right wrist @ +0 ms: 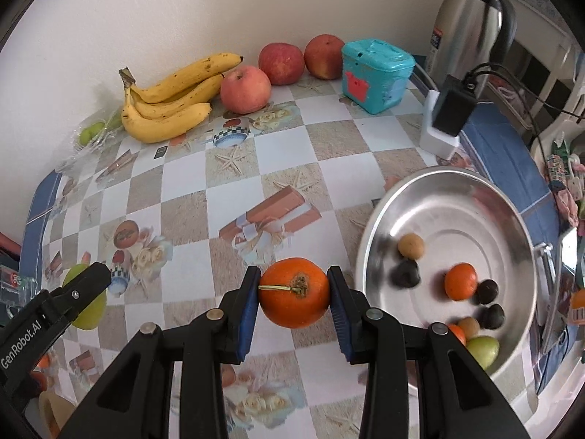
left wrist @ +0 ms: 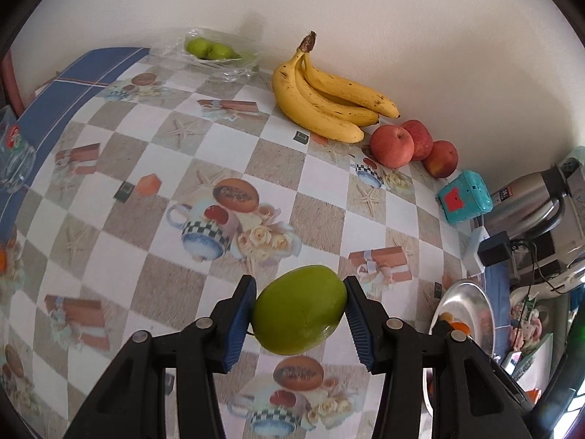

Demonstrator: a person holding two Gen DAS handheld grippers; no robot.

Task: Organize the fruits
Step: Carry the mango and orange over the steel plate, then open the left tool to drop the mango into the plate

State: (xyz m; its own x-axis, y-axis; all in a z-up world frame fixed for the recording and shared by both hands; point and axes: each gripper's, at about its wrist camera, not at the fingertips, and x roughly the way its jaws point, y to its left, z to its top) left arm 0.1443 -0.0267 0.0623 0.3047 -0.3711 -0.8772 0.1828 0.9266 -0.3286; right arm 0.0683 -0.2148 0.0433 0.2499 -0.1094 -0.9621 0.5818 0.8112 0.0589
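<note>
My left gripper (left wrist: 299,311) is shut on a green apple (left wrist: 299,309), held above the patterned tablecloth. The same green apple (right wrist: 89,305) and the left gripper's black finger (right wrist: 76,289) show at the left edge of the right wrist view. My right gripper (right wrist: 294,294) is shut on an orange tangerine (right wrist: 294,292) with a short stem, lifted off the table. A bunch of bananas (left wrist: 321,95) lies by the wall, with three red apples (left wrist: 393,146) to its right. A clear container (left wrist: 215,53) at the back holds green apples.
A metal plate (right wrist: 486,197) at the right holds several small fruits, among them a tangerine (right wrist: 461,281) and dark round ones. A turquoise box (right wrist: 376,73), a steel thermos (right wrist: 466,18) and a black charger (right wrist: 453,109) stand at the back right. A glass dish (left wrist: 14,161) sits far left.
</note>
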